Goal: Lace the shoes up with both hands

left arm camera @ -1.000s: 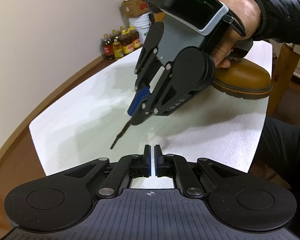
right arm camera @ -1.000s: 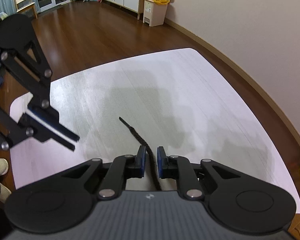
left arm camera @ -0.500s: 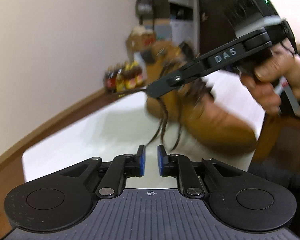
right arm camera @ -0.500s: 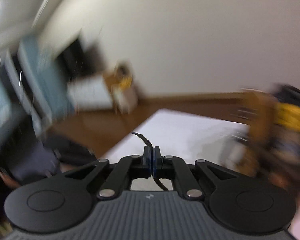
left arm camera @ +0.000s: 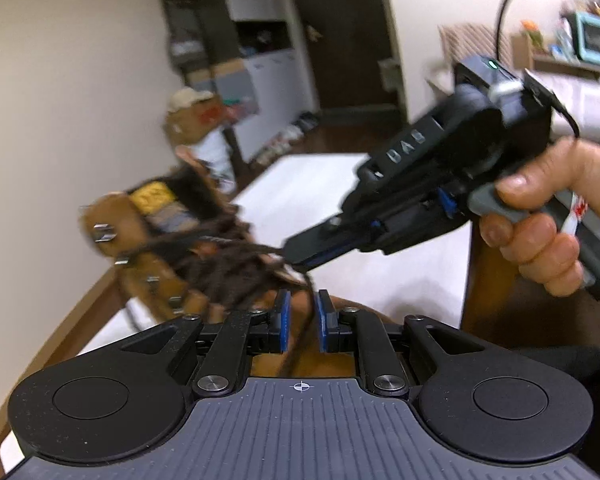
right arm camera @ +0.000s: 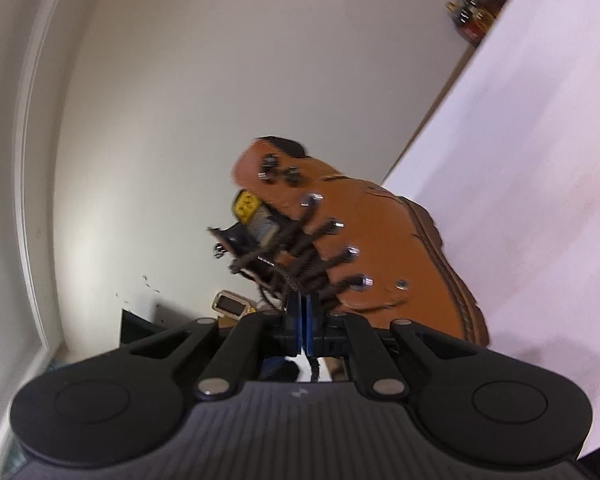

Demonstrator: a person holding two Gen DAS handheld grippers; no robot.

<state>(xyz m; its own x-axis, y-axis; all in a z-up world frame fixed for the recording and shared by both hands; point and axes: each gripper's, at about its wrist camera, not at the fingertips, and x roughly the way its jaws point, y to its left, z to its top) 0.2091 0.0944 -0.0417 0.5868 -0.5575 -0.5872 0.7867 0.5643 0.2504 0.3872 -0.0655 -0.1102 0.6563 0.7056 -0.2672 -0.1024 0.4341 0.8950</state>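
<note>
A tan boot [left arm camera: 156,276] with dark brown laces [left arm camera: 220,248] stands on the white table [left arm camera: 400,280], blurred in the left wrist view. My left gripper [left arm camera: 302,316] hovers over the boot's front with its jaws opening. One lace strand [left arm camera: 300,344] runs down through the gap without being pinched. My right gripper [left arm camera: 298,256] comes in from the right in a person's hand [left arm camera: 548,216], shut on the lace just above that gap. In the rolled right wrist view, the right gripper [right arm camera: 302,316] is shut on the lace right at the boot's [right arm camera: 380,232] eyelet hooks.
Oil bottles [right arm camera: 474,4] stand on the floor past the table's [right arm camera: 540,160] far edge. A cardboard box [left arm camera: 196,120] and a white bucket sit by the wall behind the boot. A wooden chair [left arm camera: 480,300] and the person's dark clothing are at the table's right side.
The right gripper closed on the lace, rolled over and carried it from the tabletop to the boot. The left gripper went from shut to open and swung toward the boot.
</note>
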